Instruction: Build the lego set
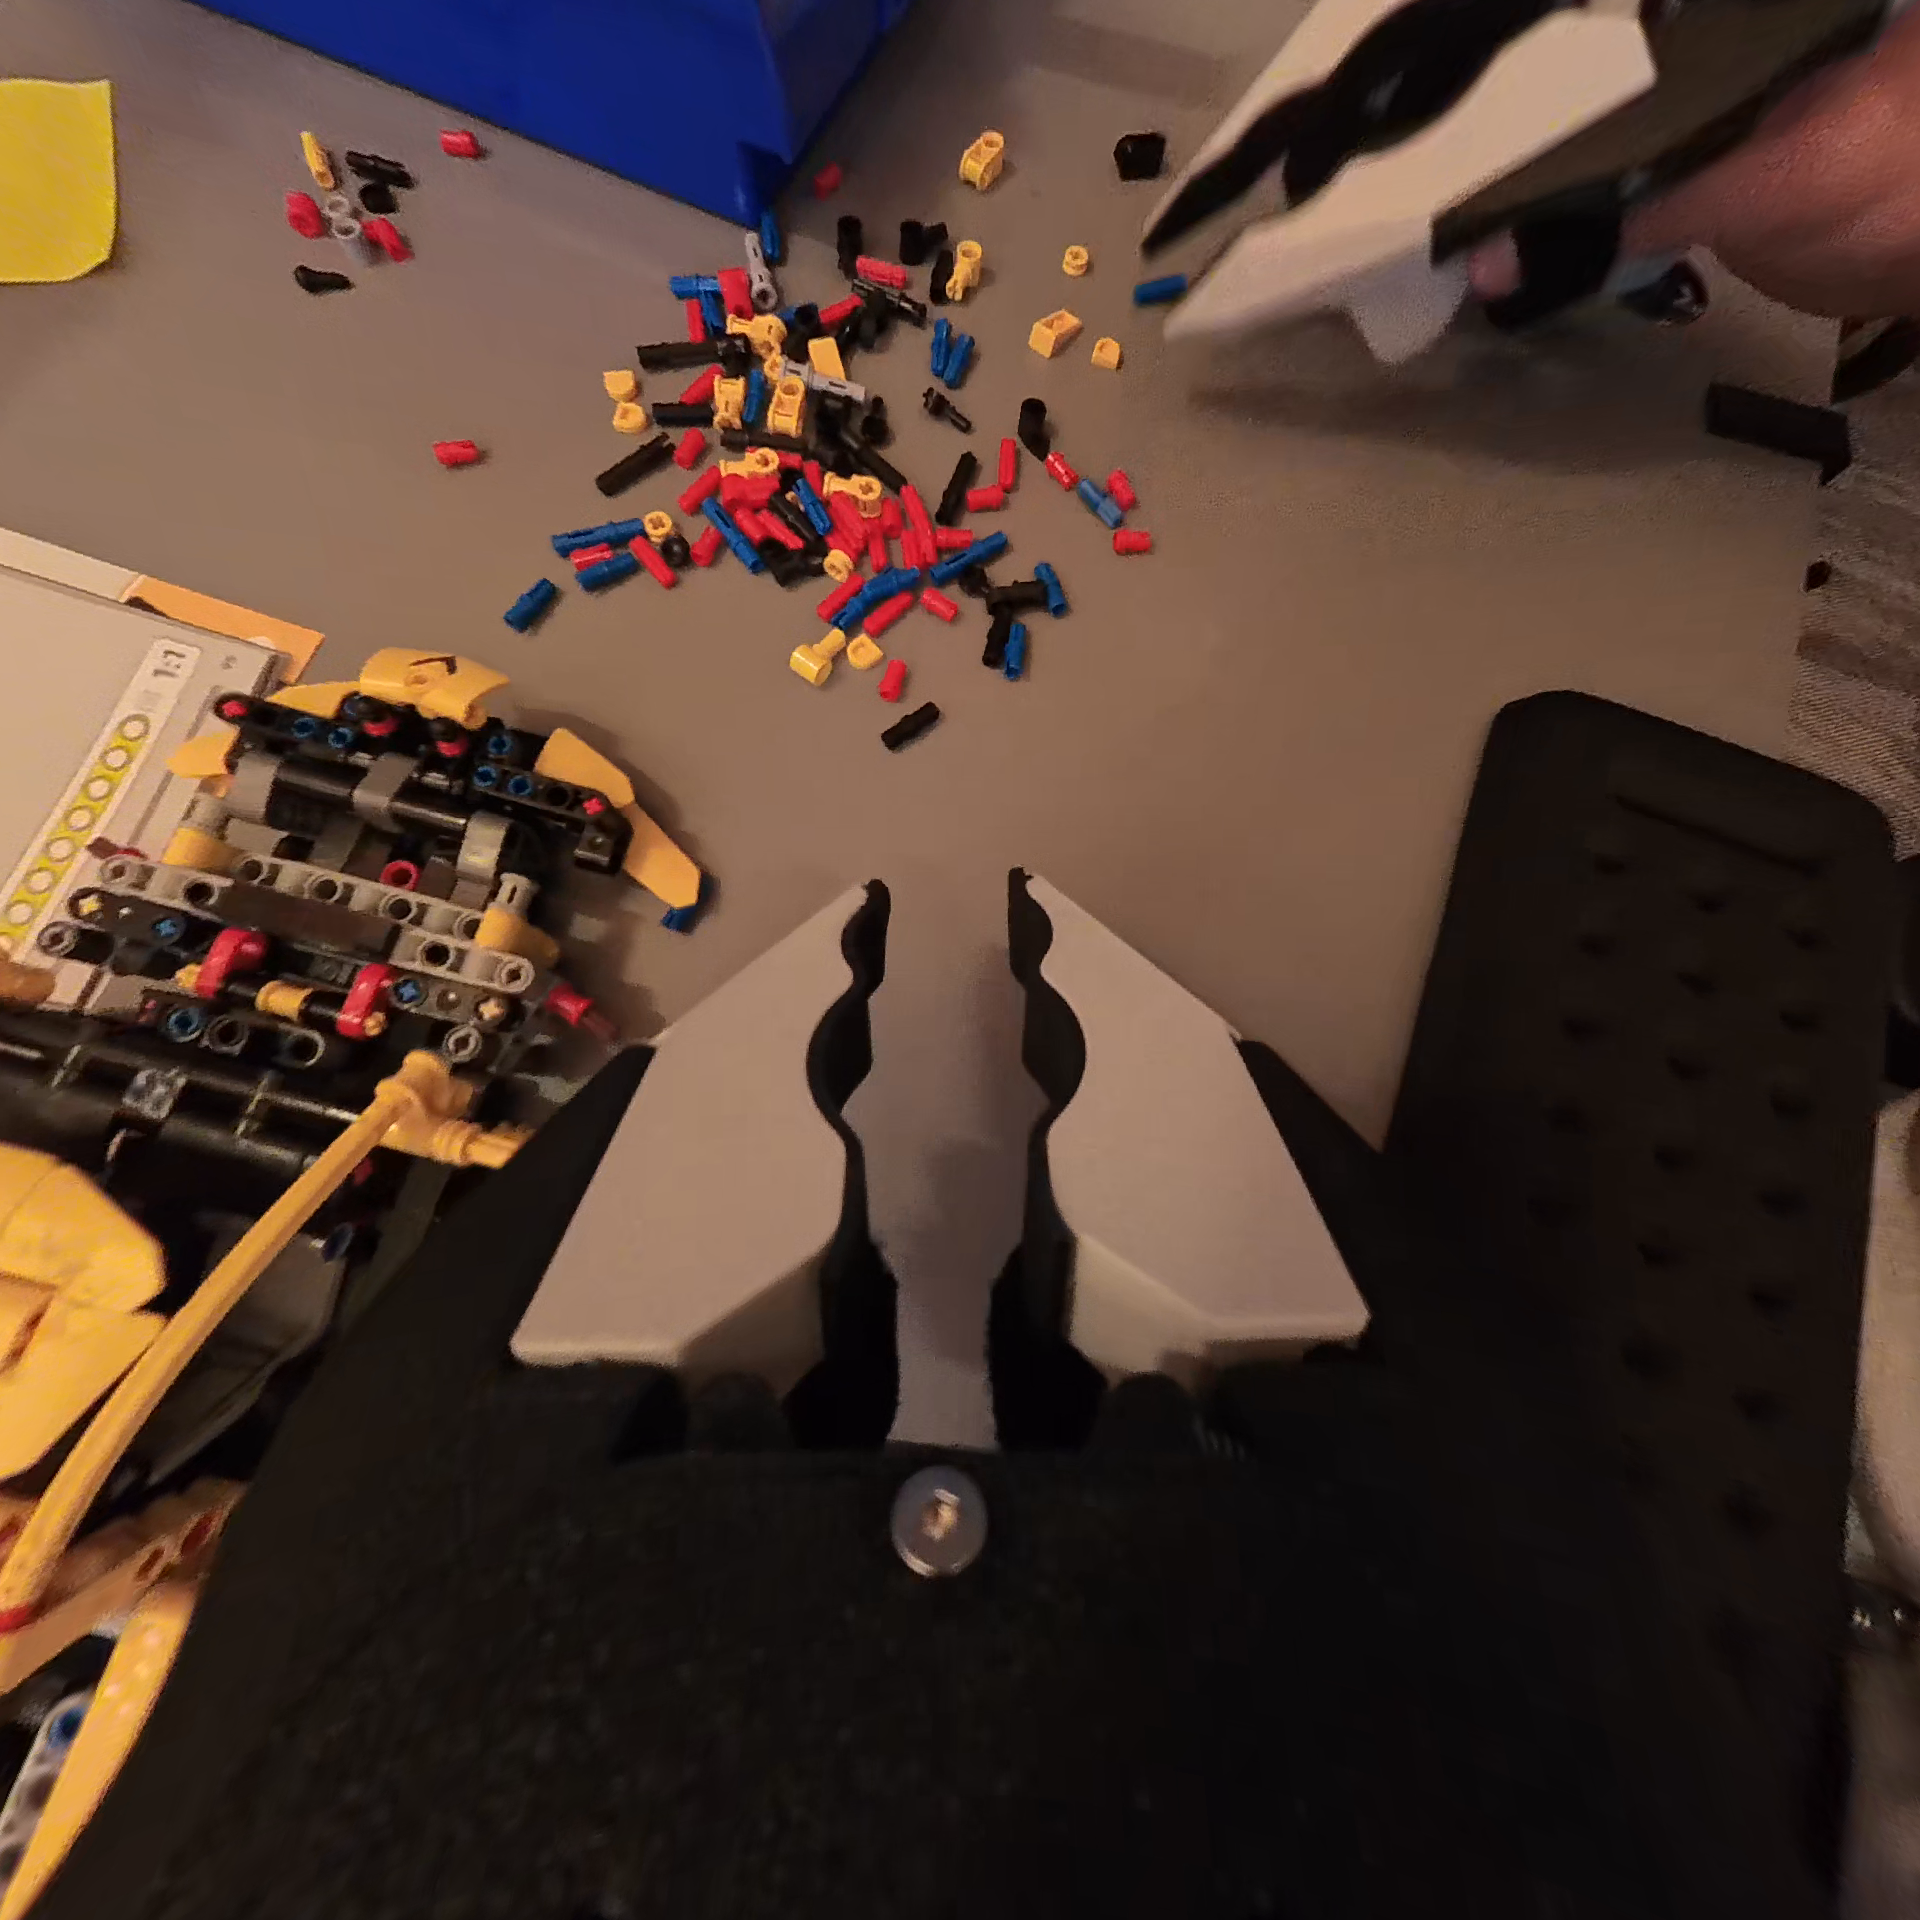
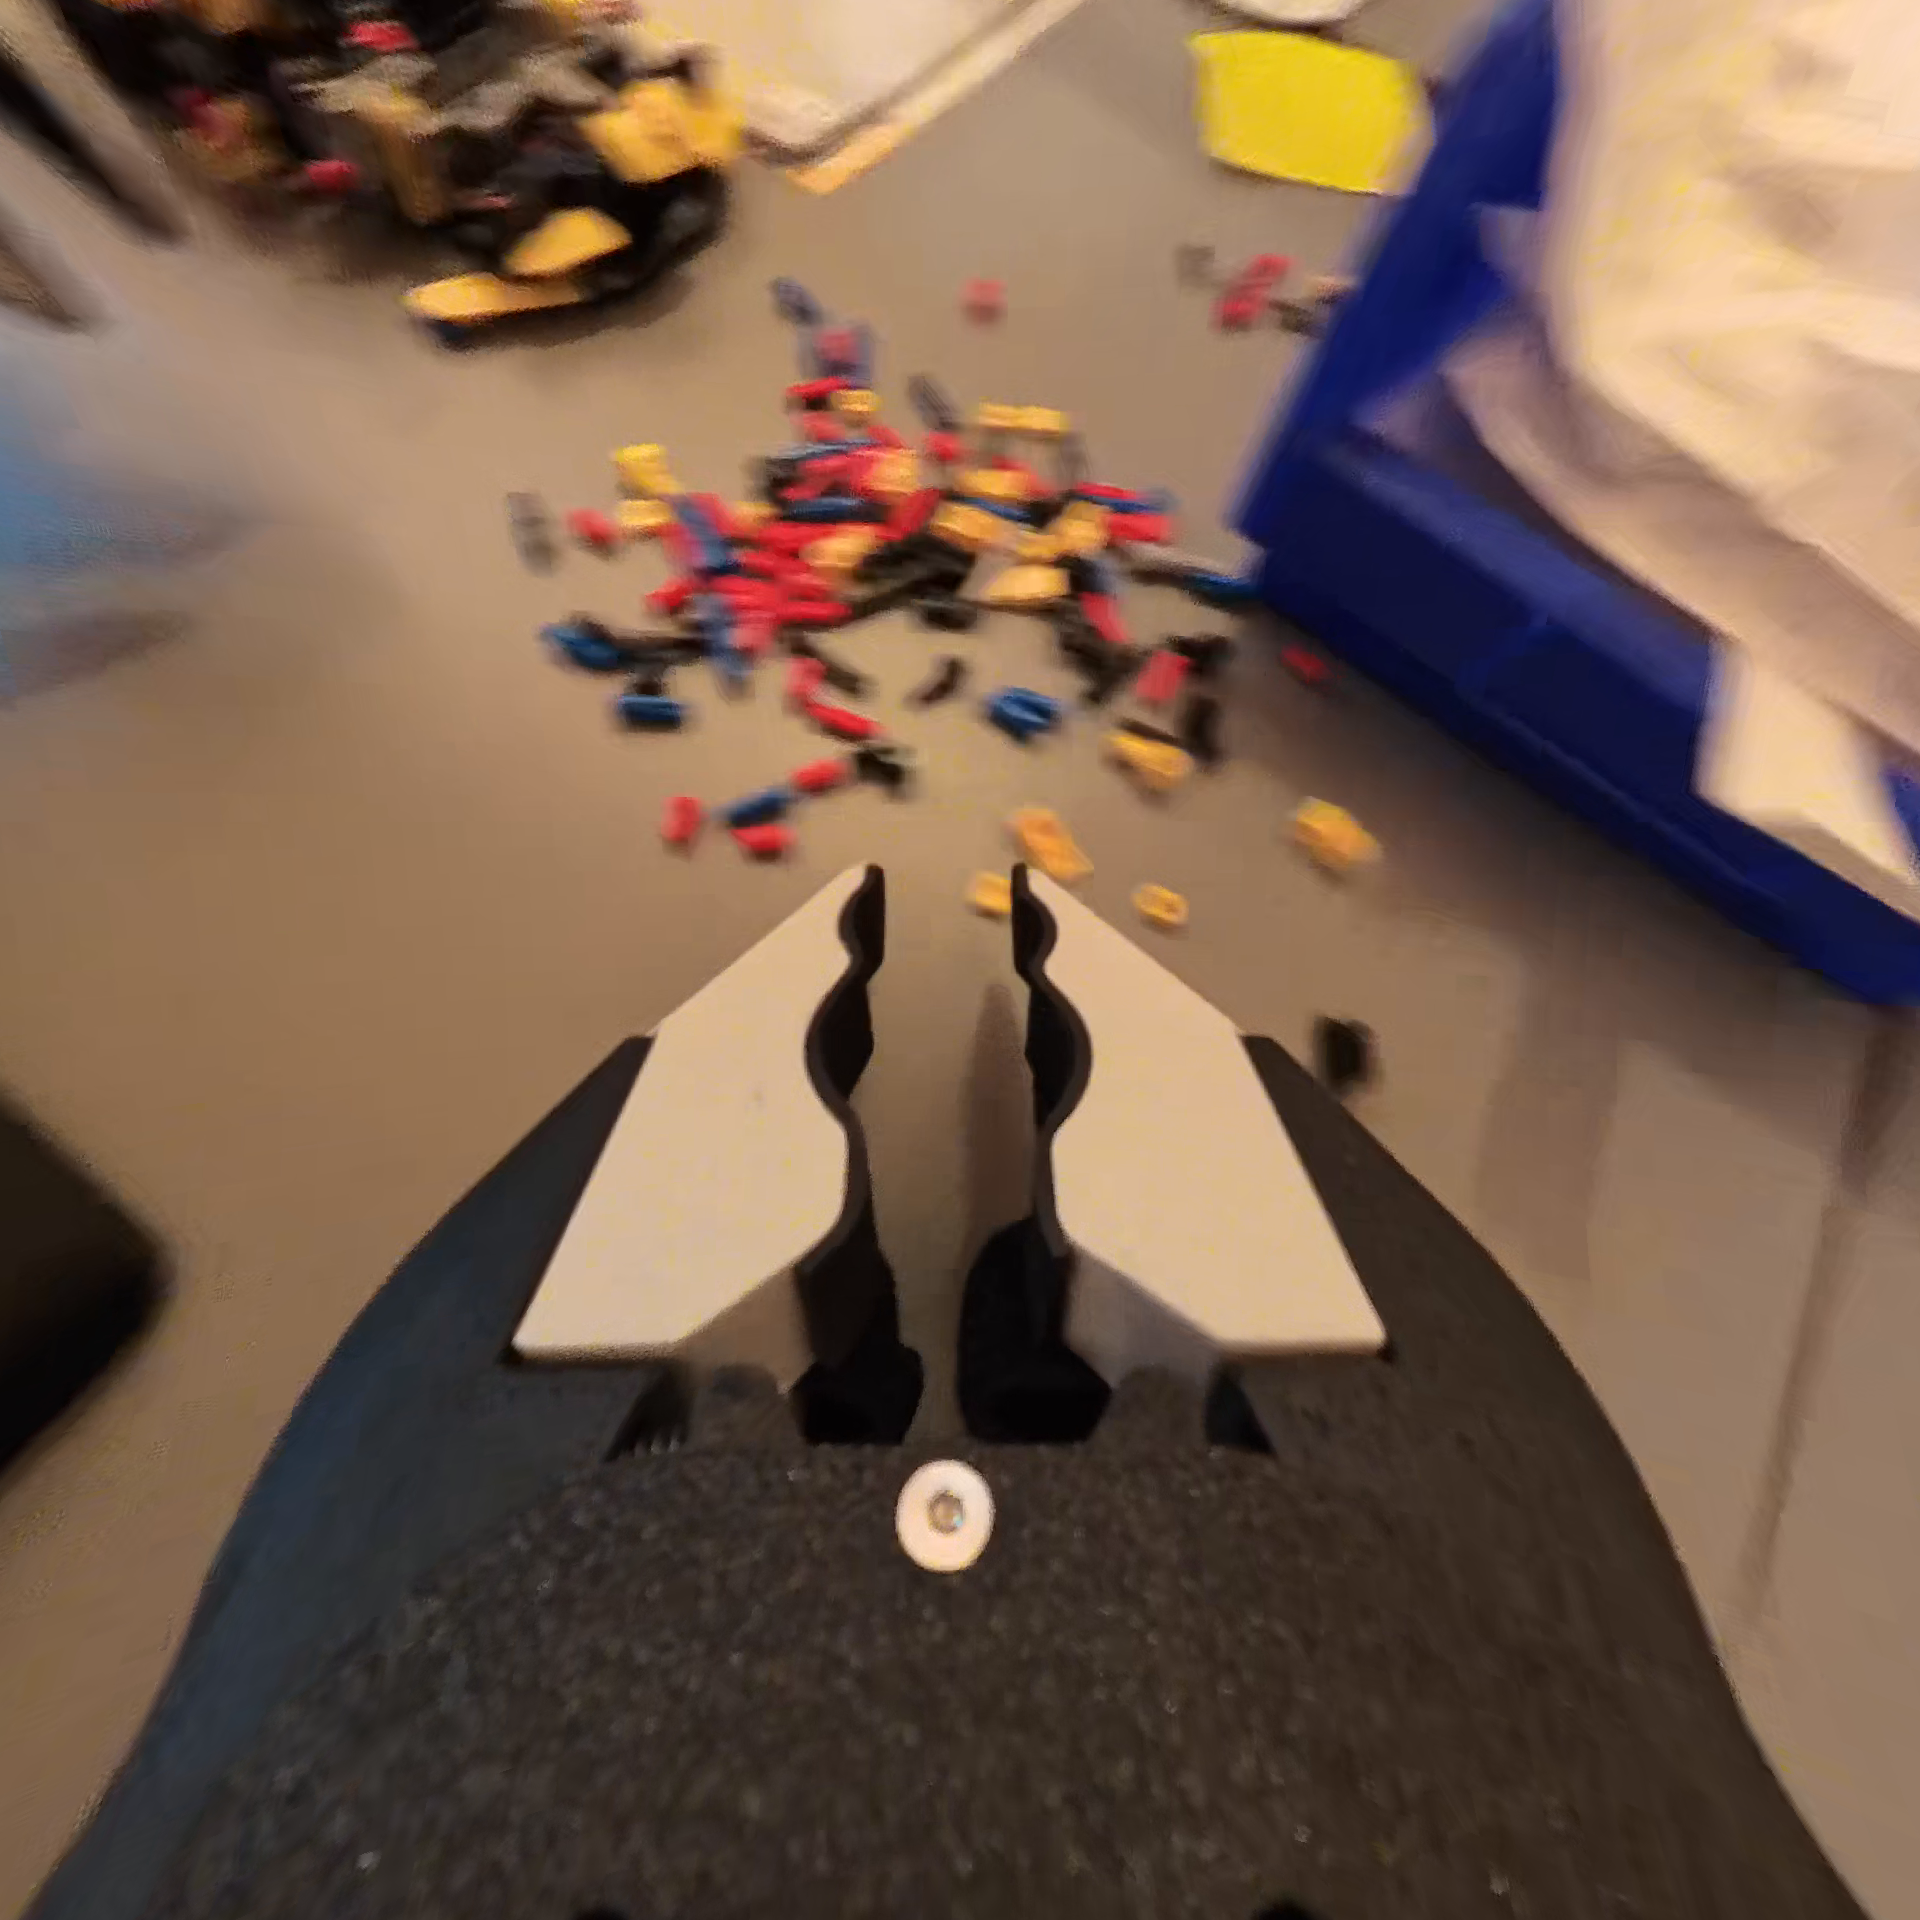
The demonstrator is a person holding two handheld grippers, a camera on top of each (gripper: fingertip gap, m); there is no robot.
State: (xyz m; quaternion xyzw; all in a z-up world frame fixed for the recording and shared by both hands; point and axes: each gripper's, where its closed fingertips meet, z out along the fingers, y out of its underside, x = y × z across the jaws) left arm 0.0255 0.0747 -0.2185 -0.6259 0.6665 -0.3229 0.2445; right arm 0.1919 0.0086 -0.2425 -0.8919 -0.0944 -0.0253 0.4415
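Grey surface (image 1: 1299, 644): my left tool (image 1: 945, 883) and right tool (image 2: 948, 878) hover slightly open, empty; crowded pins (image 1: 831, 499) risk scattering.

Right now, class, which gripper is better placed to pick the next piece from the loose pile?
Probably the right gripper: open, empty, pointed at the pile, tips near its edge. The left gripper sits farther back, beside the model.
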